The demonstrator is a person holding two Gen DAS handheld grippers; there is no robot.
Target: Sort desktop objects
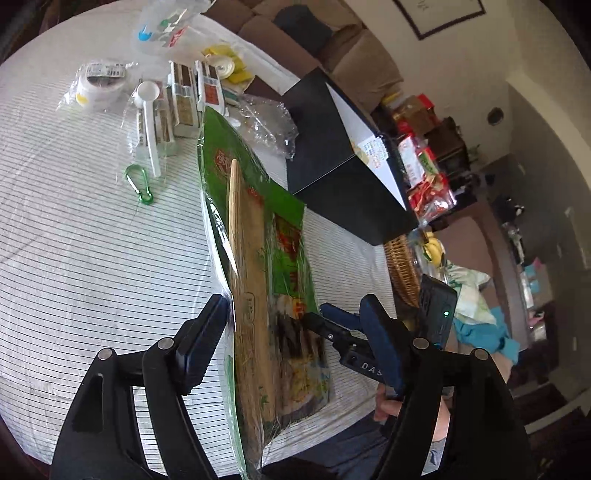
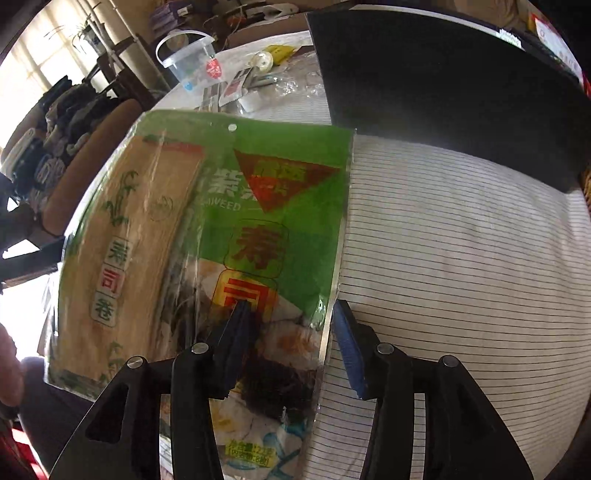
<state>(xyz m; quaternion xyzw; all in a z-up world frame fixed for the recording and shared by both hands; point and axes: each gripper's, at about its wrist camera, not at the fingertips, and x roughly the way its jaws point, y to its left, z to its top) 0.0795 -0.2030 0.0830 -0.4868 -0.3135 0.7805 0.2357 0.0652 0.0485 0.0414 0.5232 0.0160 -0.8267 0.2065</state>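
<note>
- Seaweed pack (image 2: 229, 236): flat green sushi-nori pouch with a rolled bamboo mat inside, held up on edge off the striped tablecloth (image 1: 92, 258). Fills the centre of the left wrist view and the left half of the right wrist view.
- Right gripper (image 2: 288, 332): jaws fairly wide, straddling the pack's lower right edge, one finger in front of the printed face, the other behind the sealed edge. No clamping visible; looks like it is not gripping.
- Left gripper (image 1: 295, 314): jaws wide. The near finger sits against the pack's clear film side, the far finger is well apart from it. Can't tell what is actually bearing the load.
- Handling, my read: light, glossy film so slippery. Stiff along the mat, floppy at the film margins. Nori sheets inside are brittle, so no hard squeeze or bending.
- Best hold, I'd say: pinch across the bamboo mat (image 1: 251, 295), the rigid part, or the sealed edge with the hang hole (image 2: 232, 127). Avoid the loose clear margin, it will slide out.
- Black box (image 1: 343, 162): right of the pack in the left view, upper right in the right view. Likely the drop target, a guess.
- Upper left of the left view, still on the cloth: white scoop (image 1: 147, 110), green carabiner (image 1: 139, 184), wrapped tape roll (image 1: 98, 83), small cartons (image 1: 184, 98), clear tub (image 1: 166, 26), crumpled clear film (image 1: 266, 125).
- Risk: pack slipping or folding at the film if grabbed at its margin.
</note>
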